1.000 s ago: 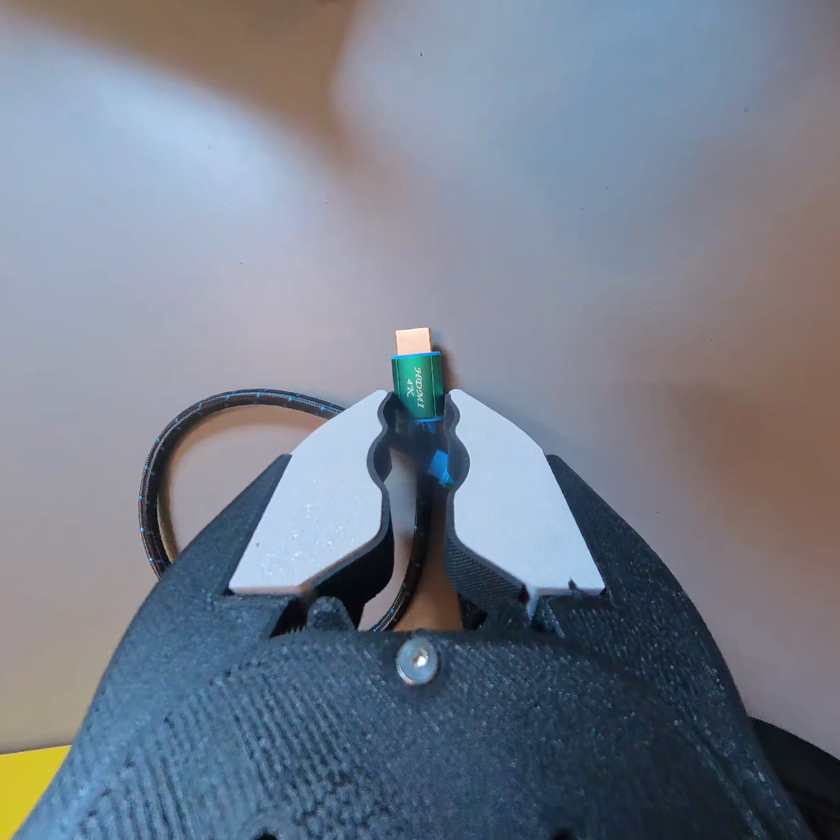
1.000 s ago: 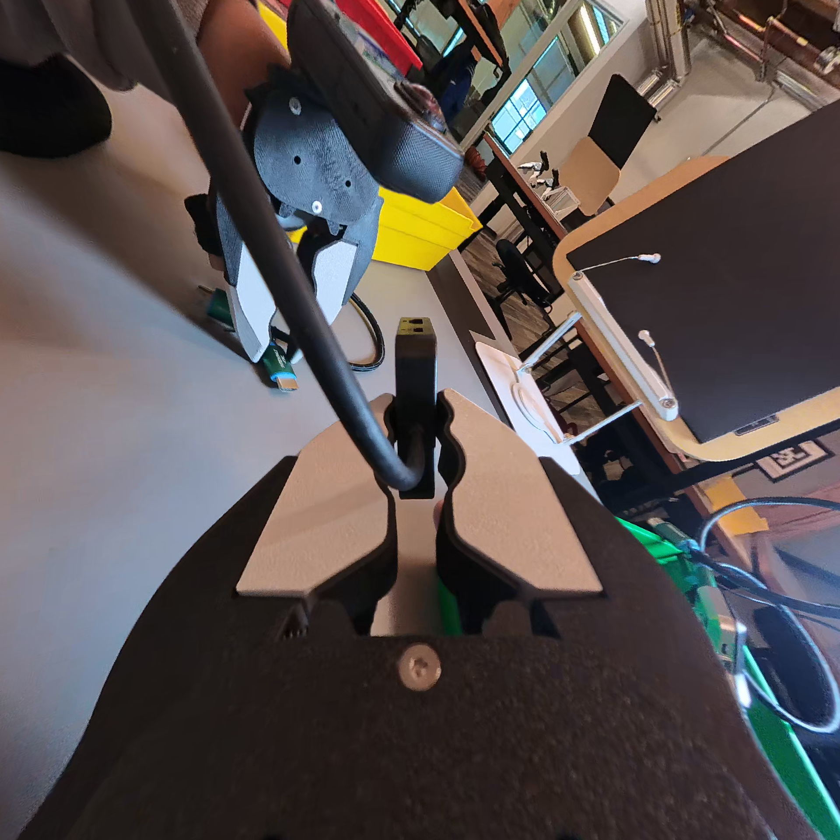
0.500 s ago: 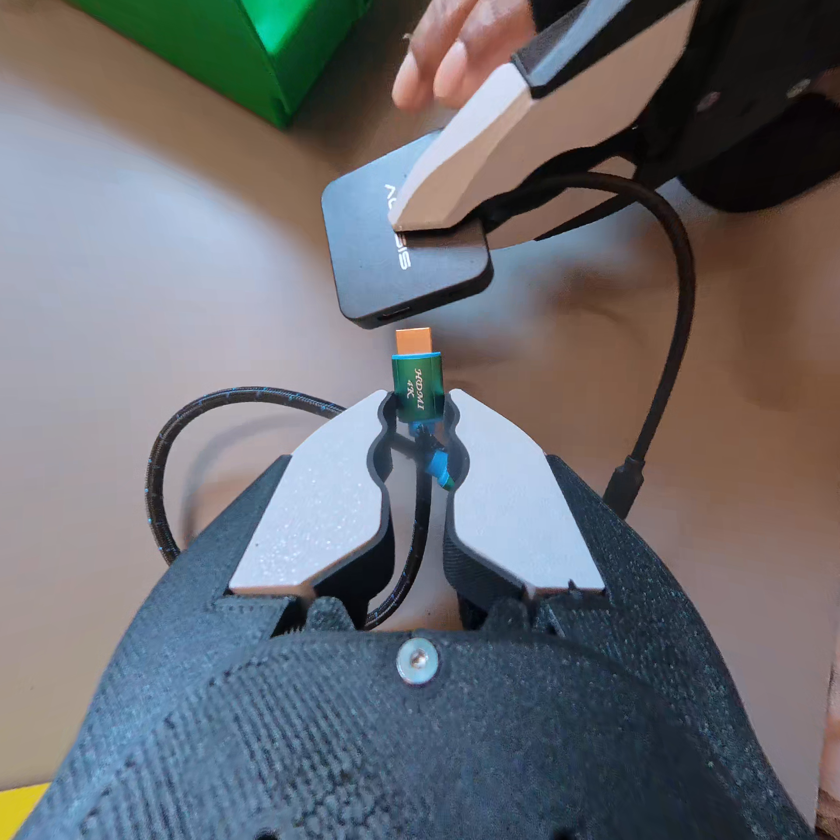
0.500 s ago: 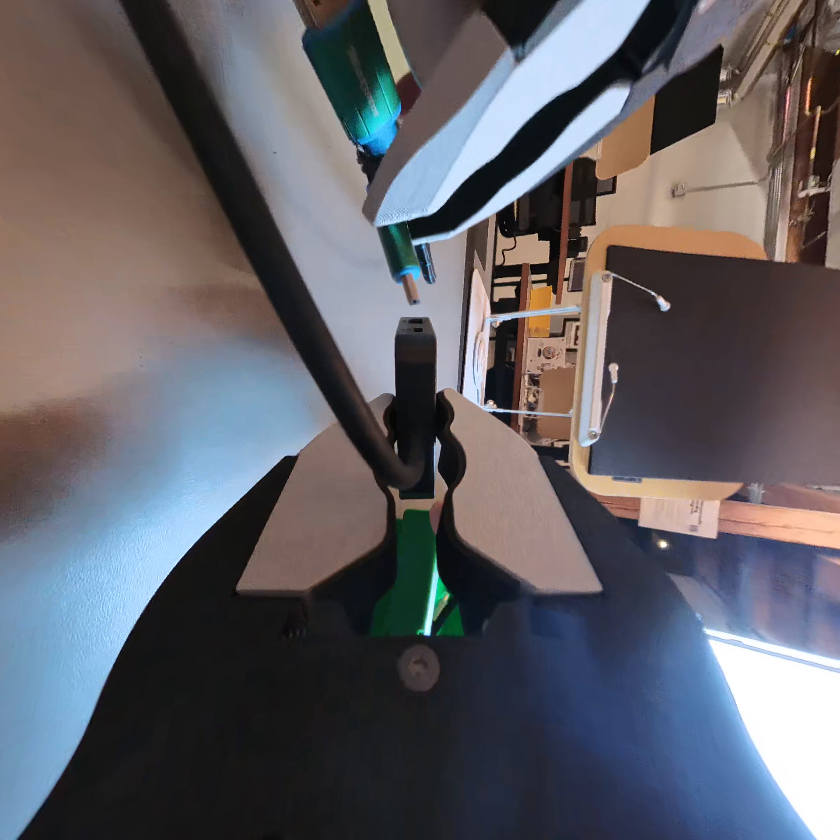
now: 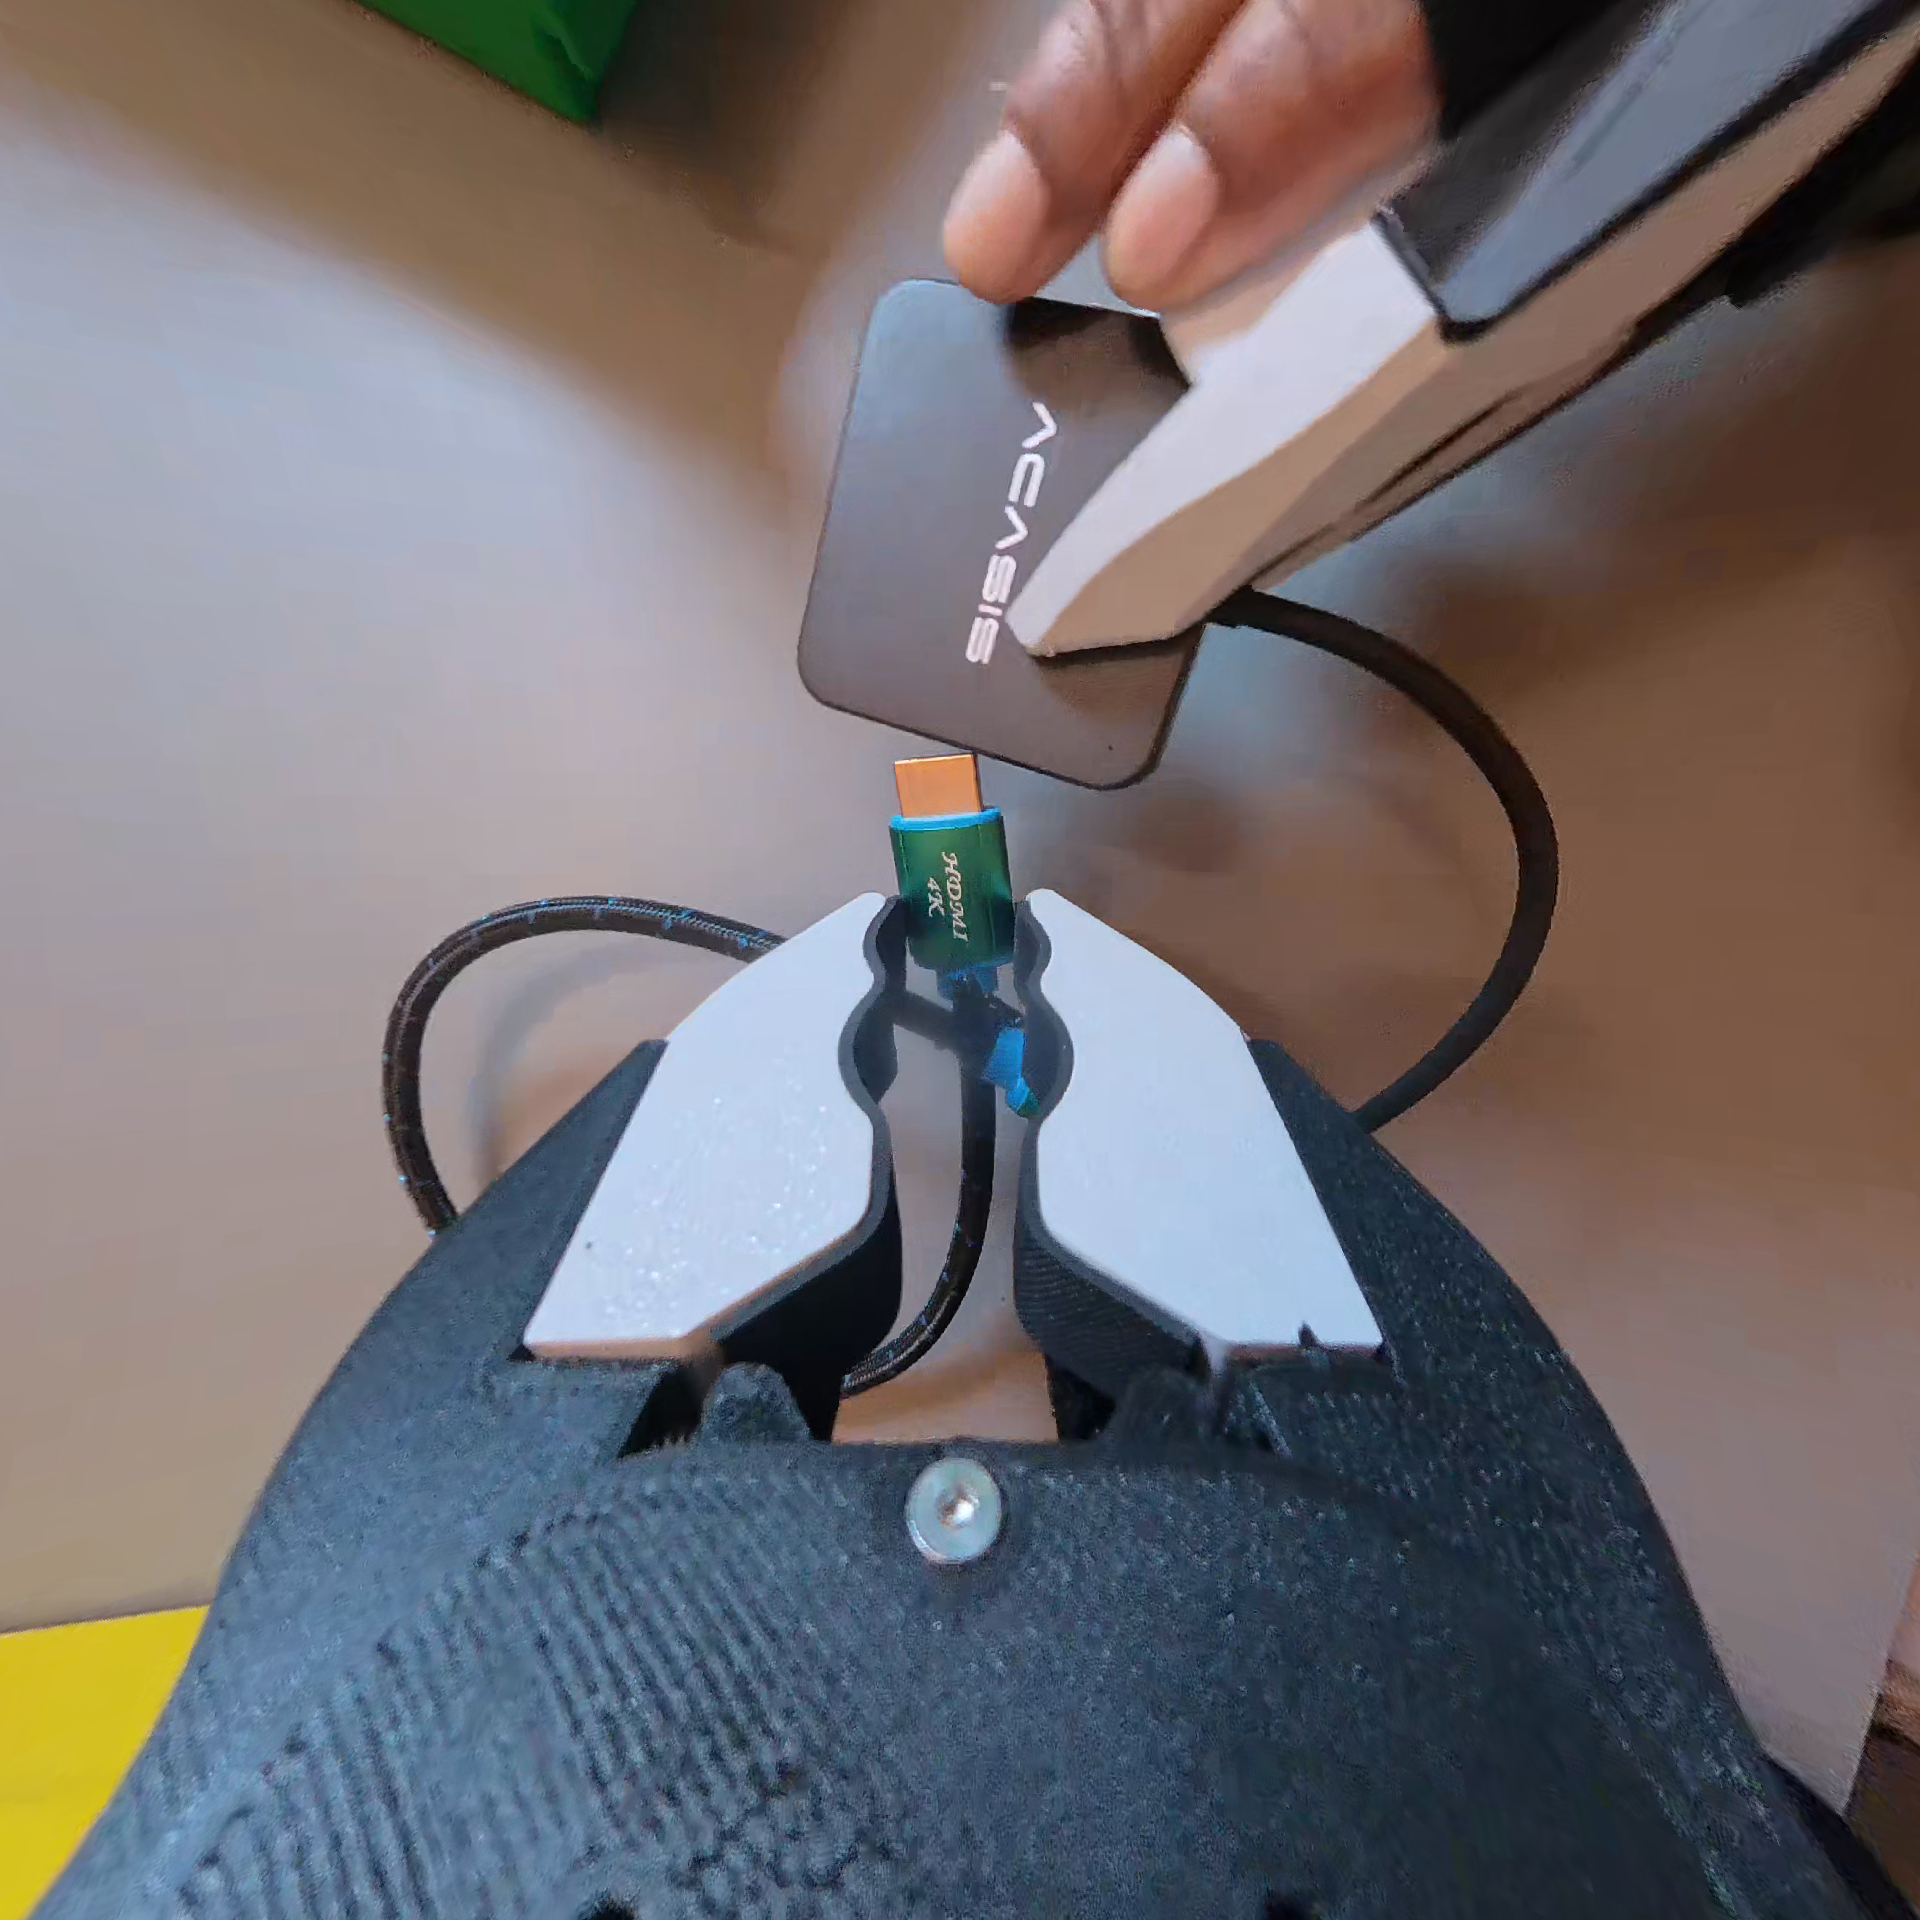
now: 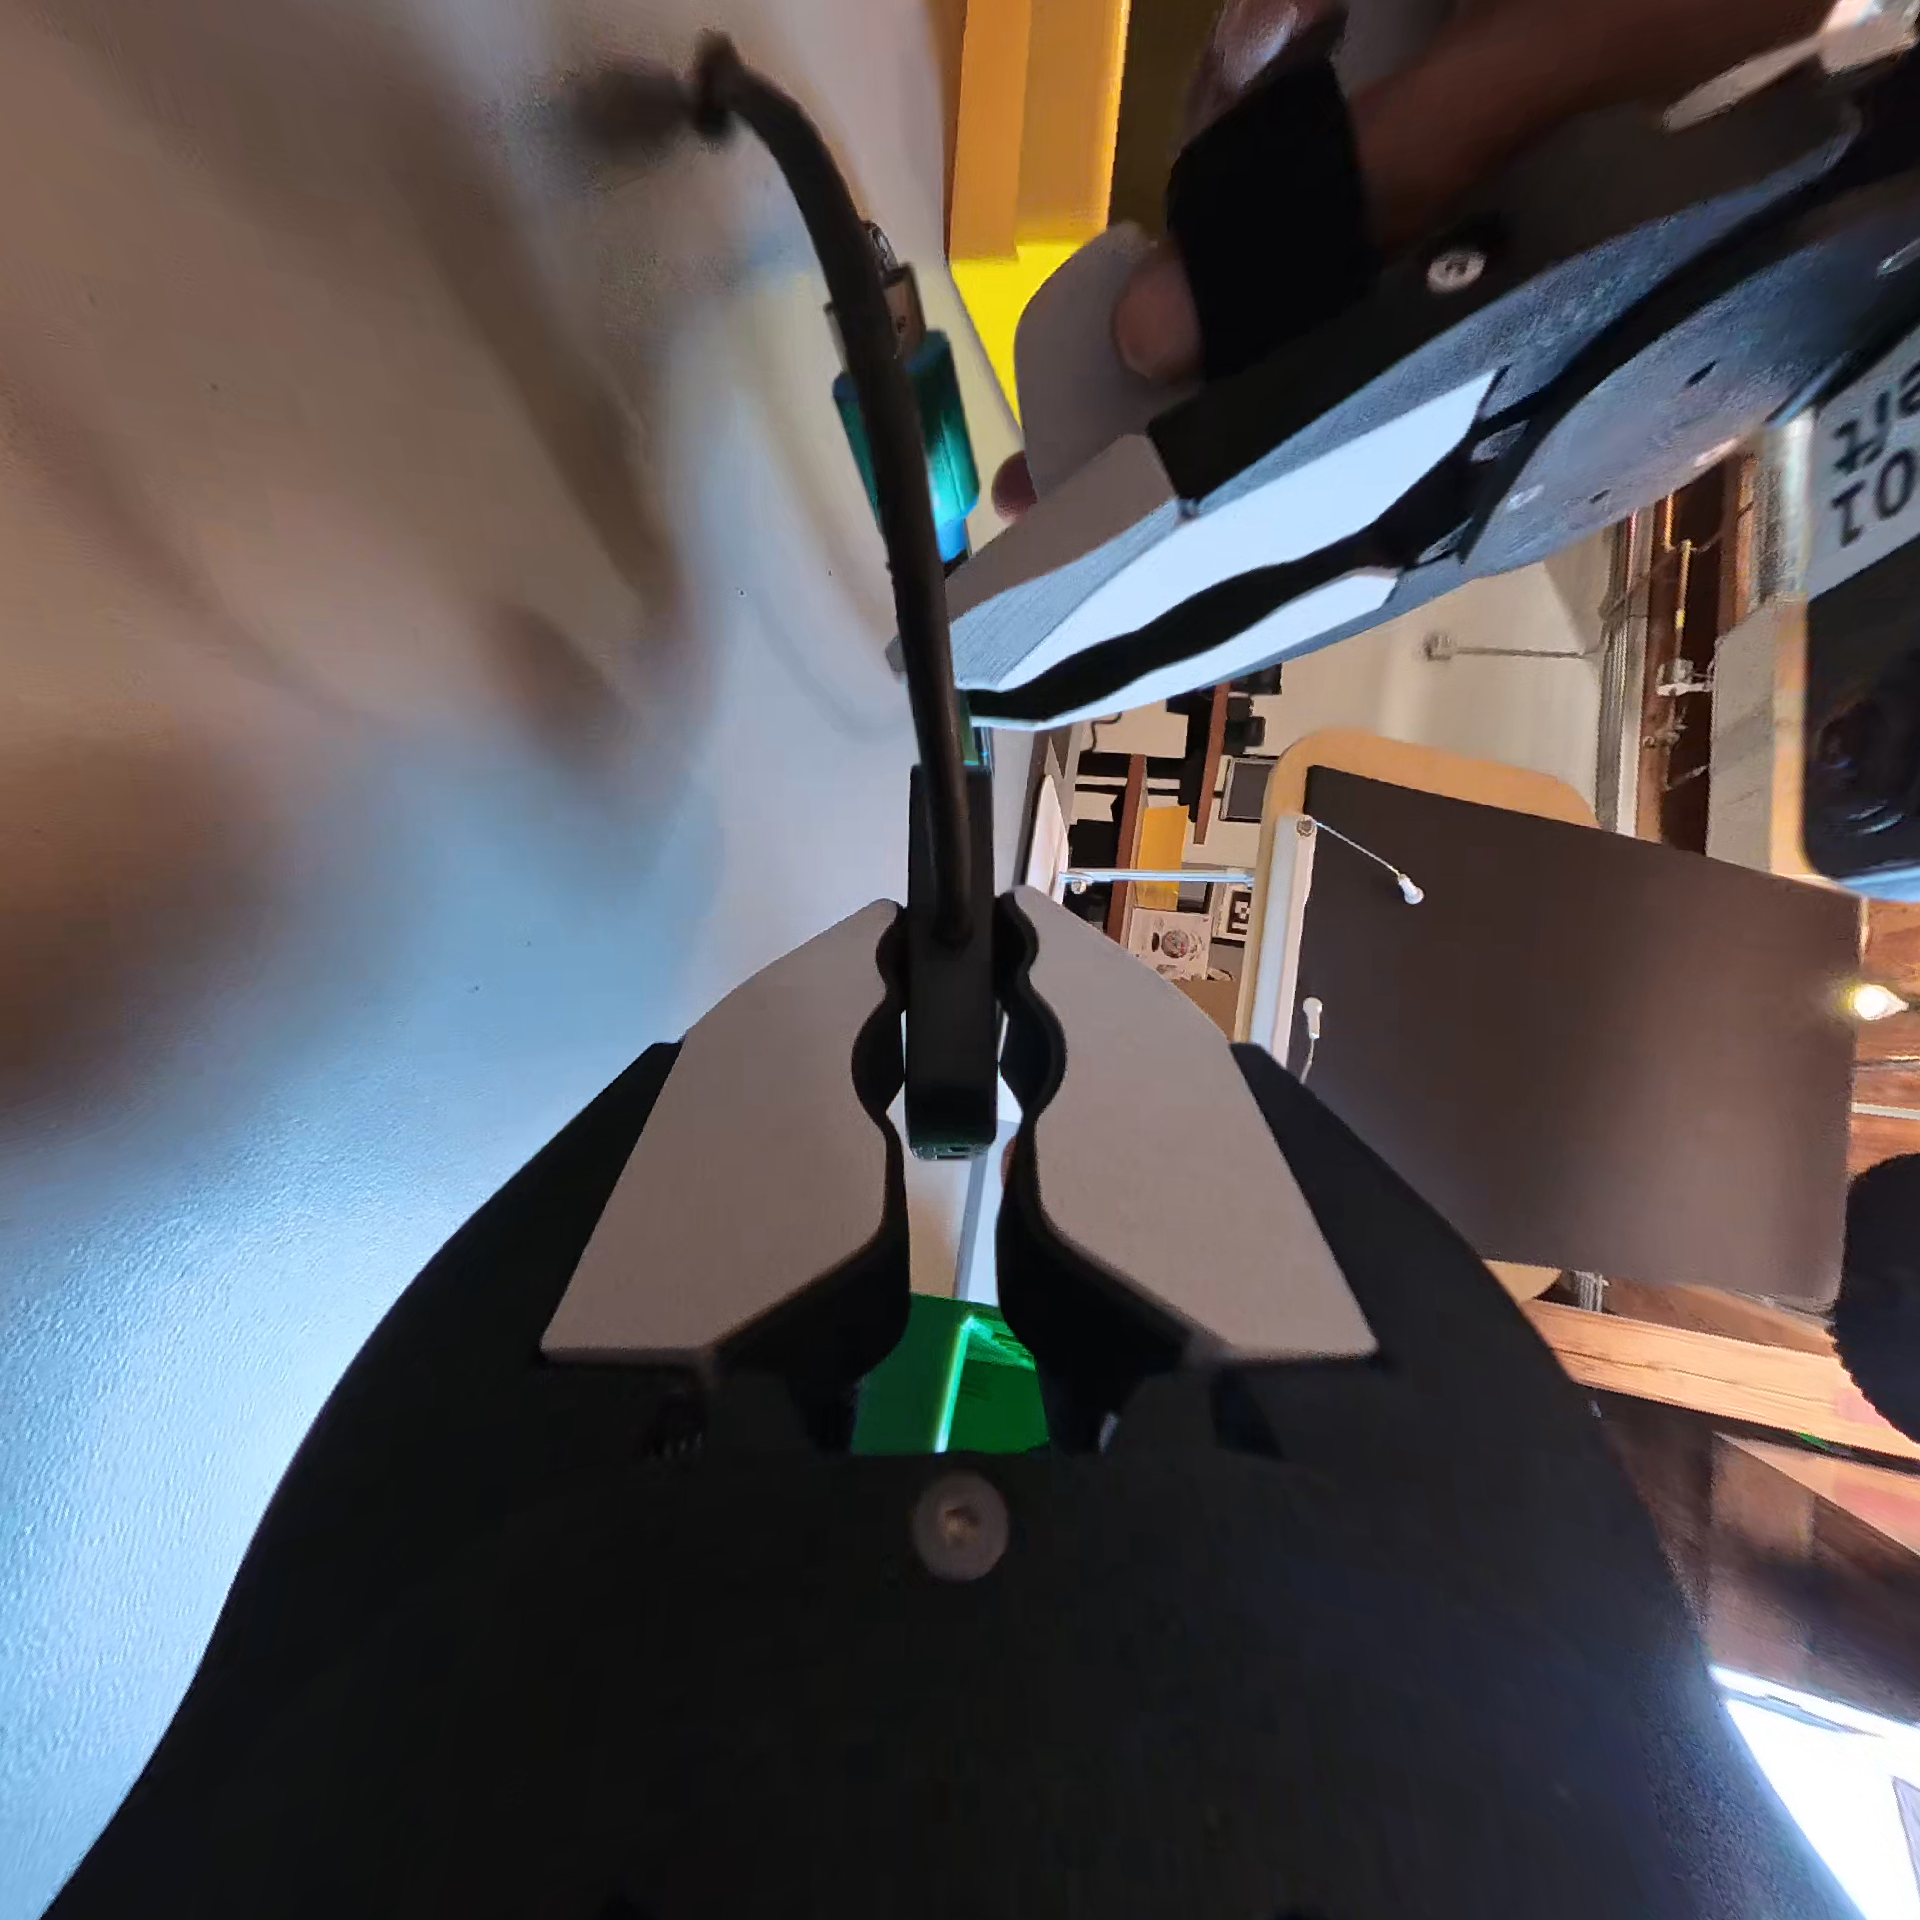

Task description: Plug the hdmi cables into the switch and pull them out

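My left gripper (image 5: 951, 912) is shut on a green HDMI plug (image 5: 948, 883) with a gold tip. The tip is right at the near edge of the black switch (image 5: 925, 540). The port is hidden, so I cannot tell whether the tip is inside. My right gripper (image 6: 948, 916) is shut on the switch (image 6: 948, 1039), seen edge-on and held above the table. One of its fingers (image 5: 1195, 488) lies on the switch's top face. In the right wrist view the green plug (image 6: 920, 436) and the left gripper (image 6: 1039, 665) are just ahead.
The switch's own black cable (image 5: 1507, 883) loops to the right; the plug's braided cable (image 5: 426, 1039) loops left. A person's hand (image 5: 1143, 135) is behind the switch. A green box (image 5: 499, 42) is far left, a yellow bin (image 6: 1029, 156) beyond, a black board (image 6: 1558, 1039) to the right.
The switch came into the left wrist view and closed in on the plug, and now tilts so its top face shows. The right gripper has rolled and its cable has swung across. Both grips are unchanged.
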A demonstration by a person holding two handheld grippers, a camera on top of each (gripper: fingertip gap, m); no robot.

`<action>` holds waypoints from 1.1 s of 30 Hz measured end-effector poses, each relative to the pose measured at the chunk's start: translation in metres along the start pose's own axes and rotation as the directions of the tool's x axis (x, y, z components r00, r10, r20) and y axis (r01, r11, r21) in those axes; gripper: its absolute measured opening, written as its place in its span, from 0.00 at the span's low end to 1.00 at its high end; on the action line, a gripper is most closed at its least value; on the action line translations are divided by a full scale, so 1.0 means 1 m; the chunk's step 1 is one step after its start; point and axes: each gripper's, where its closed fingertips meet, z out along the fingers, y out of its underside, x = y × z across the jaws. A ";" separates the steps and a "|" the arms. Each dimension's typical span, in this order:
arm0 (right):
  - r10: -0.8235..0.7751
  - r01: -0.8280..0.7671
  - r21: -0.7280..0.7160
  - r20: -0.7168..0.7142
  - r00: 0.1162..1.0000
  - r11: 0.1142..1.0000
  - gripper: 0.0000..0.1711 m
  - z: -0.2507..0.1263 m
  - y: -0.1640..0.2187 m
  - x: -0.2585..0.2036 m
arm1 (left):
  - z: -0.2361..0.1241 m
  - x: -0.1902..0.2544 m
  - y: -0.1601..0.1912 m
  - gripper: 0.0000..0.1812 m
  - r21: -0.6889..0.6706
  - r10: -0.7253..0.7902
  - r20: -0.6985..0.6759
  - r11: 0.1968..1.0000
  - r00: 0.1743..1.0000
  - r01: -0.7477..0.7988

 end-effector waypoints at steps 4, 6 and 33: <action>0.033 -0.030 0.072 -0.033 0.999 0.997 0.08 -0.007 -0.003 0.009 | -0.007 0.012 -0.003 0.11 0.045 0.014 -0.071 0.999 0.997 -0.011; 0.036 -0.031 0.105 -0.041 0.999 0.994 0.08 -0.011 -0.010 0.013 | -0.007 0.007 -0.001 0.11 0.037 0.004 -0.049 0.999 0.999 -0.002; -0.023 0.020 0.187 0.014 1.000 0.982 0.08 -0.016 -0.041 -0.007 | -0.009 0.030 0.018 0.11 0.031 0.116 -0.174 0.993 0.978 -0.113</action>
